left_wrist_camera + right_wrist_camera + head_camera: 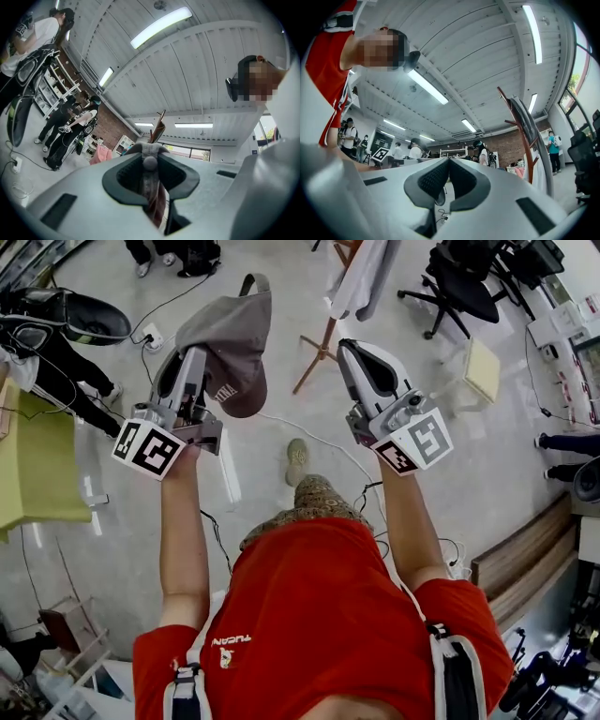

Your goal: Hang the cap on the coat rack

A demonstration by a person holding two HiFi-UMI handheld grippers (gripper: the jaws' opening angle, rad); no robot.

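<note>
Pinching hard, the left gripper (150, 174) has both pads pressed onto the cap (151, 150). Grey fabric and the little crown button sit right between them. That looks like a grip chosen to leave the rest of the cap loose, so it can drop over a peg.

From the head view, the left gripper (194, 354) is raised out in front of the person and the cap (234, 334) flops off its far end. The brim and back strap hang clear, touching nothing else.

On the right side, the right gripper (449, 161) has its jaws together on nothing at all. It's up level with its partner in the head view (359, 352), so I'd say it is only standing by, perhaps to steady the cap.

Now the target: the coat rack (529, 163) stands farther off and to the right, with a pale garment (361, 277) already draped on it. Its wooden legs (319, 348) show on the floor between and beyond the two grippers. The left gripper's own view has a wooden prong (157, 129) lined up just past the cap. So the cap is aimed at the rack but is not on it yet.
</note>
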